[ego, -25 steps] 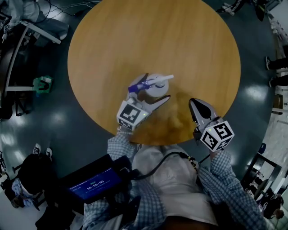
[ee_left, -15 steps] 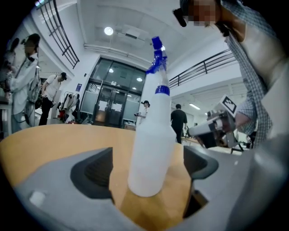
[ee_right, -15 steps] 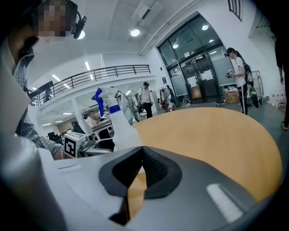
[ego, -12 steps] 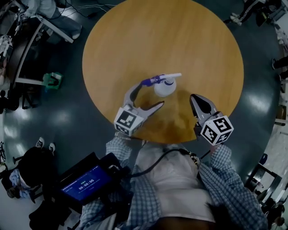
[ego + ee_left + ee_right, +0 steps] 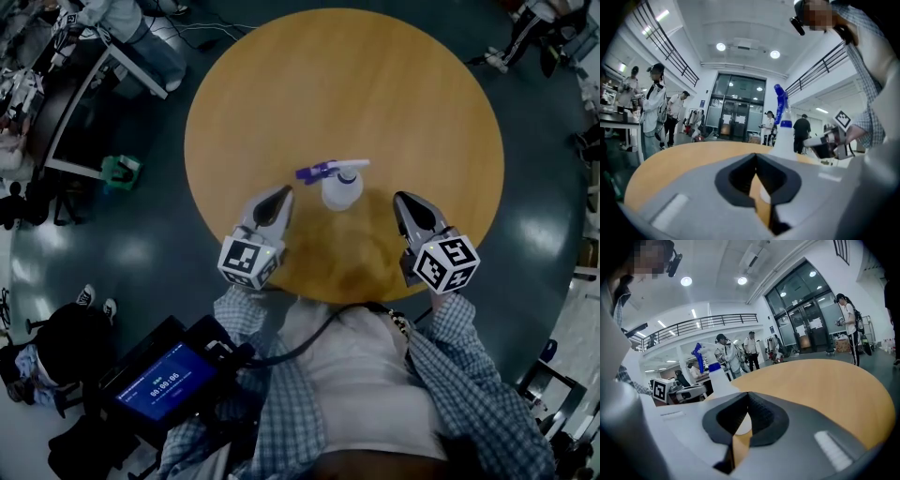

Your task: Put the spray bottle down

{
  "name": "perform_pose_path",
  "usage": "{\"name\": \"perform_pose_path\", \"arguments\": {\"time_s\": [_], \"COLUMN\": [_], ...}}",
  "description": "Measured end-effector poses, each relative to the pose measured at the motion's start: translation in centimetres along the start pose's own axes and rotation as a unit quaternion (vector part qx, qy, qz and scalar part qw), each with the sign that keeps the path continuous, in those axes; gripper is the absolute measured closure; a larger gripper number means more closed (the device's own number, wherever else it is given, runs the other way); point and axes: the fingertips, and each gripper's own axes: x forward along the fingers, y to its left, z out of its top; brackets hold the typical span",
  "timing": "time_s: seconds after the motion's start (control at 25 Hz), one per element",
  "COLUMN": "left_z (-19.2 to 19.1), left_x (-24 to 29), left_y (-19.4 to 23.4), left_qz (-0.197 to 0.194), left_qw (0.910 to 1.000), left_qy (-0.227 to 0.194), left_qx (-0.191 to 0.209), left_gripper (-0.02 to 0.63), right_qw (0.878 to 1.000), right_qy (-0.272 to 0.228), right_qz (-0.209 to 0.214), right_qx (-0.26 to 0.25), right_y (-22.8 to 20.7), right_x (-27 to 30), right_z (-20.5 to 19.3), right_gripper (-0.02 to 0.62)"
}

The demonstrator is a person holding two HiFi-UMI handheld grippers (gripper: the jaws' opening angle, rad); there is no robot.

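White plastic spray bottle with purple trigger (image 5: 340,186) stands upright on the round wooden desk (image 5: 412,84). Left hand-held gripper (image 5: 280,193) and right hand-held gripper (image 5: 402,199) flank it, not touching, both closed up empty and pointing across the desk.

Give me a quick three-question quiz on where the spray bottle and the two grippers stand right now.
1. True or false: the left gripper holds the spray bottle.
2. How is the spray bottle placed? A) lying on its side at the table's edge; B) upright on the round table; C) on the floor.
3. Is the right gripper open or shut, and is anything in it?

Key: 1 false, the left gripper is shut and empty, apart from the bottle. 2 B. 3 shut, with nothing between its jaws.
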Motion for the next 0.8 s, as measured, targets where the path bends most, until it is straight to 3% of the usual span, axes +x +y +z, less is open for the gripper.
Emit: {"name": "perform_pose_path", "arguments": {"time_s": [0.52,0.8], "left_z": [0.5,0.4], "left_x": [-0.6,-0.2], "left_y": [-1.2,-1.9], "left_qz": [0.004,-0.013], "left_qw": [1.0000,0.9999], "left_qy": [-0.001,0.002], "left_qx": [-0.003,0.001], "left_gripper": [0.607,0.607], "right_qw": [1.000,1.000], "right_qy": [-0.012,-0.011], "right_qz": [0.010,0.014], "right_qx": [-0.003,-0.002], "right_y": [0.1,0.1], "right_x": [1.0,1.3], "right_z": [0.7,0.9], "right_gripper": [0.592,0.592]}}
